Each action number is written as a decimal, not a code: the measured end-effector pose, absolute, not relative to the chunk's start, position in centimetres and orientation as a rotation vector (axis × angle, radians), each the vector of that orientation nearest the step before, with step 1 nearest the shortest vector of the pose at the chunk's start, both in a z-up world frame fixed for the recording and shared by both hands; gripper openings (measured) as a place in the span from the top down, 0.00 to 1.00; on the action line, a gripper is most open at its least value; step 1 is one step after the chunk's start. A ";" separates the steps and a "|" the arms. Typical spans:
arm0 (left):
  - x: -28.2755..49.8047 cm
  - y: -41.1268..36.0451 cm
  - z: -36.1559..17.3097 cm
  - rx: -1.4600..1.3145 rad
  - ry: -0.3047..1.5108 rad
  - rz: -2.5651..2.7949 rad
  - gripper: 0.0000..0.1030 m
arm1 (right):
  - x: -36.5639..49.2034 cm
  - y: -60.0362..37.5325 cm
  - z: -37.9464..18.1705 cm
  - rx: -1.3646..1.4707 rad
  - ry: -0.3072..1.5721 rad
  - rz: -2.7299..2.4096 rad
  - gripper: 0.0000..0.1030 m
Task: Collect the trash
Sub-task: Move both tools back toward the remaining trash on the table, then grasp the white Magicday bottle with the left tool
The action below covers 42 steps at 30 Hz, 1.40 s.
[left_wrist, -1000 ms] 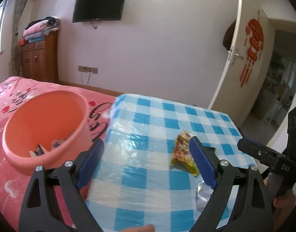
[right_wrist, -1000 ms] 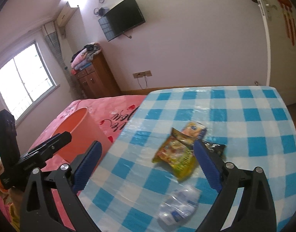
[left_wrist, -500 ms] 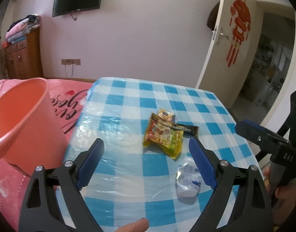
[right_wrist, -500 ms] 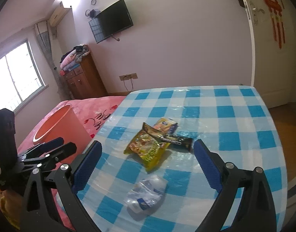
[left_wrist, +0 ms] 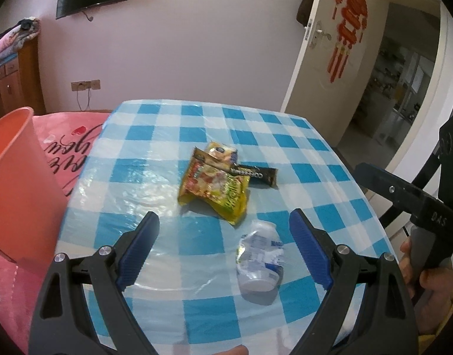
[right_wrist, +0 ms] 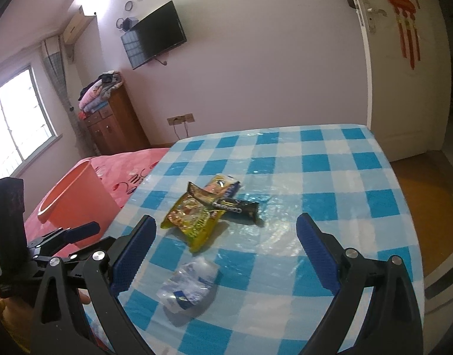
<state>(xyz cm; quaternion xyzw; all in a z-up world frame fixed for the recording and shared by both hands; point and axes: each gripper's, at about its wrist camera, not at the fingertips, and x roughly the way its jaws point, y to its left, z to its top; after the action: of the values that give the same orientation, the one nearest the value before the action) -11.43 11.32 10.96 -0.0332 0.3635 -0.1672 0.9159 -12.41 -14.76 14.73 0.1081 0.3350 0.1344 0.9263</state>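
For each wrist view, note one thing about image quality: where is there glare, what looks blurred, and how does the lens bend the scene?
Left wrist view: glare streaks on the plastic-covered checked tablecloth left of the yellow snack packet; the door bows with fisheye distortion. Right wrist view: the crushed clear bottle looks softly blurred, the window is overexposed, and sheen lies on the cloth right of the black wrapper.

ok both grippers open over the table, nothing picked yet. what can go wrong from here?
1. The crushed plastic bottle is clear, crumpled and lying on its side; it may squirt out as the left gripper closes.
2. The yellow snack bag overlaps the black wrapper and a smaller packet; one grab may drag or drop the others.
3. The orange bin sits off the table's edge on the pink bedding, so carried trash could fall short.
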 end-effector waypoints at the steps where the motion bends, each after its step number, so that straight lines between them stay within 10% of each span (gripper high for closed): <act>1: -11.4 11.1 10.8 -0.067 0.752 -0.348 0.13 | -12.4 -15.0 14.6 0.221 0.688 0.271 0.08; 42: -8.6 4.6 2.6 -0.013 1.021 -0.455 0.24 | -8.9 -17.3 7.4 0.246 0.881 0.269 0.08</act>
<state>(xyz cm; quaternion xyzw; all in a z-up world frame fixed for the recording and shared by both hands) -8.62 4.57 2.57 -0.0062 0.4842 -0.2158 0.8479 -8.87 -17.30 7.40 0.1185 0.4239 0.1297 0.8885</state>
